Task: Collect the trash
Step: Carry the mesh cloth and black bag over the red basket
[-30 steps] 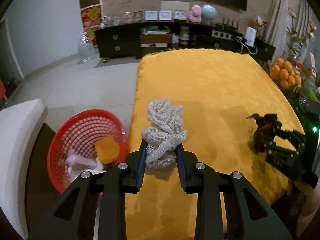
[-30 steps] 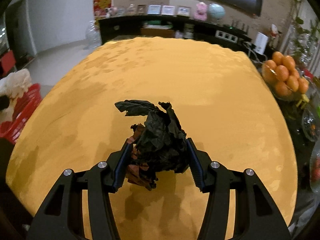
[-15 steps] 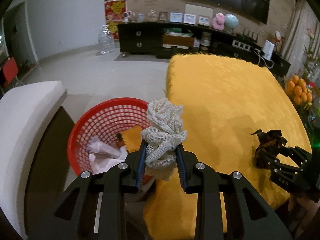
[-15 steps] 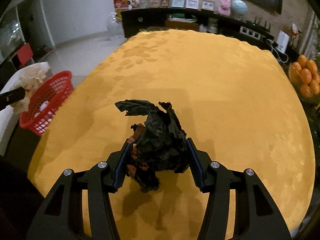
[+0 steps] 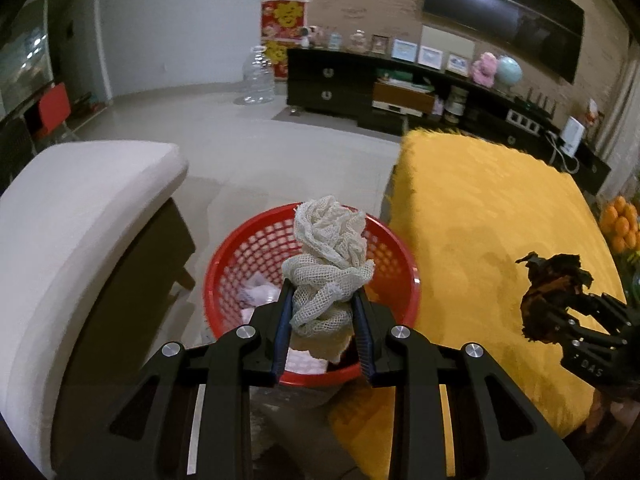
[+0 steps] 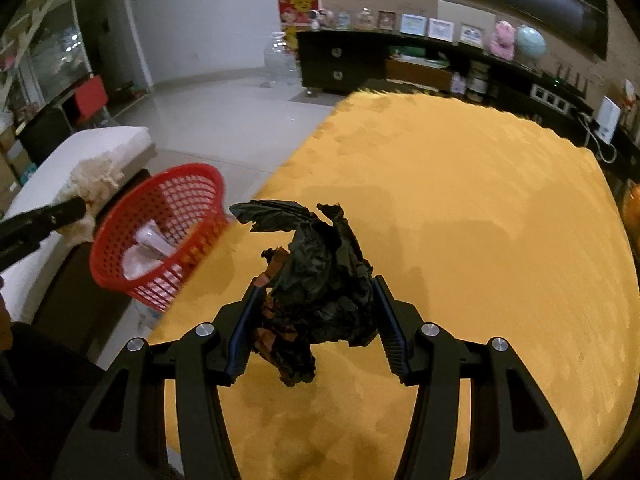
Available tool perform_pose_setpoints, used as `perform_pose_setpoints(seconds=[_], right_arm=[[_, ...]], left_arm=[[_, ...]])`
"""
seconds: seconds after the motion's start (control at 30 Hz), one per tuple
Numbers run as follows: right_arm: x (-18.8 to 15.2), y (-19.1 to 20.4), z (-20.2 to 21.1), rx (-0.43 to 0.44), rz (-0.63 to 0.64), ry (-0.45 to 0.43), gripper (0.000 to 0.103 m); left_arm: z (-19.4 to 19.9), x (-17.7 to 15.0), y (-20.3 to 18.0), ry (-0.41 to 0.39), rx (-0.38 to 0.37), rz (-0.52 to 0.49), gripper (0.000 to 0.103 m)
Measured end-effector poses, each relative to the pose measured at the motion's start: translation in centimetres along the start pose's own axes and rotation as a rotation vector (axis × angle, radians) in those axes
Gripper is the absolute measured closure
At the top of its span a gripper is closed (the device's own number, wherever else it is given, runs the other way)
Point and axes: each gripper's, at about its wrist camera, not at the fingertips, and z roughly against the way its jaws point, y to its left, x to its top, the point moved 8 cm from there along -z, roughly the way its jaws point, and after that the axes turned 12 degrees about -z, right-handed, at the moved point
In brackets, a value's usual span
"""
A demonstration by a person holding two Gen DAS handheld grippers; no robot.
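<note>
Holding a mesh rag (image 5: 326,276) over the red basket (image 5: 240,248), the left gripper (image 5: 322,316) probably drops next; the right gripper (image 6: 316,320) clamps black plastic (image 6: 320,272).

We see 2 pieces of trash, both off the tabletop. The white mesh wad (image 5: 328,276), a twisted, bunched net of off-white gauze, stands upright, pinched at its lower half, directly over the red basket (image 5: 224,264). That basket, perforated plastic, sits beside the tabletop's edge with crumpled white paper (image 6: 150,248) inside. The black crumpled bag (image 6: 320,284), with brownish scraps at its left, is clamped above the yellow tabletop (image 6: 460,200).
</note>
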Motion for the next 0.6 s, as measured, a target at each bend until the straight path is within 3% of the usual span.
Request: perform_pose_setpoints(seconds=[0.33, 0.6], right_arm=[[2.2, 5.4, -0.6, 0.08, 0.044, 0.016, 0.051], [3.7, 9.2, -1.8, 0.138, 0.062, 0.045, 0.051]], left_arm=[[-0.4, 0.5, 3.7, -0.016, 0.035, 0.058, 0.076], [-2.2, 0.8, 5.1, -0.016, 0.017, 0.101, 0.076]])
